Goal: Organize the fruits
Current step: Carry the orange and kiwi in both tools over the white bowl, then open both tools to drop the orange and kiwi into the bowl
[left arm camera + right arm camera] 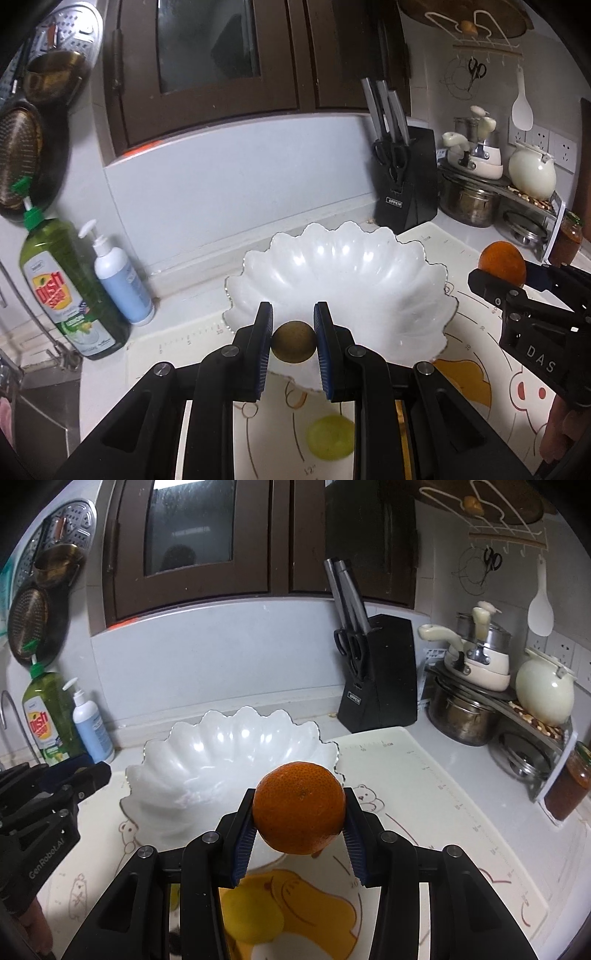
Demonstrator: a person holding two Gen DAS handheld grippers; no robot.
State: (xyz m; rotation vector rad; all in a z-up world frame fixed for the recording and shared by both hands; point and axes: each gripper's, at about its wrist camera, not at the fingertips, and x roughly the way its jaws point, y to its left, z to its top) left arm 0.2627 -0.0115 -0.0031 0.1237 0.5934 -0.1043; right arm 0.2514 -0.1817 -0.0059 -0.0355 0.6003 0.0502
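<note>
A white scalloped bowl (343, 280) stands empty on the cartoon mat; it also shows in the right wrist view (221, 753). My left gripper (294, 341) is shut on a small brown-green round fruit (294, 342), held above the bowl's near rim. My right gripper (300, 823) is shut on an orange (300, 806), held above the mat just right of the bowl; the orange also shows in the left wrist view (503, 263). A yellow-green fruit (330, 437) lies on the mat below the left gripper. A yellow fruit (255, 915) lies below the right gripper.
A black knife block (406, 177) stands behind the bowl. Pots, a cream kettle (532, 173) and a rack fill the right corner, with a jar (569, 782) beside. A dish soap bottle (70, 284) and a pump bottle (122, 277) stand left, by the sink.
</note>
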